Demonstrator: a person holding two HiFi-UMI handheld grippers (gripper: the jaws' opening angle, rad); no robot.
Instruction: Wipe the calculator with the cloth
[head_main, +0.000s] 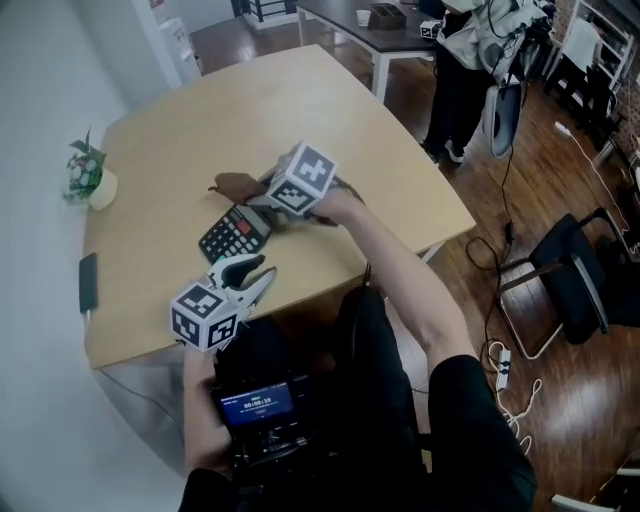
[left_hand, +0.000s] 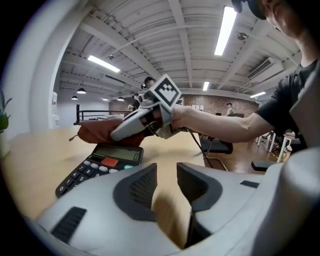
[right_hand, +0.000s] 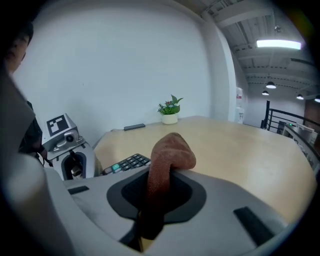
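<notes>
A black calculator (head_main: 235, 235) lies on the light wooden table (head_main: 400, 190), its keys toward the near edge. My right gripper (head_main: 258, 194) is shut on a brown cloth (head_main: 238, 185), which hangs over the calculator's far end. In the right gripper view the cloth (right_hand: 170, 155) stands pinched between the jaws, the calculator (right_hand: 127, 163) just beyond them. My left gripper (head_main: 258, 272) hovers near the table's front edge, just short of the calculator (left_hand: 100, 165). Its jaws stand a little apart with nothing between them, only the tabletop showing in the gap.
A small potted plant (head_main: 88, 175) and a dark phone (head_main: 88, 282) sit along the table's left side. A person (head_main: 460, 70) stands beyond the far right corner. A black chair (head_main: 570, 290) and cables lie on the wooden floor to the right.
</notes>
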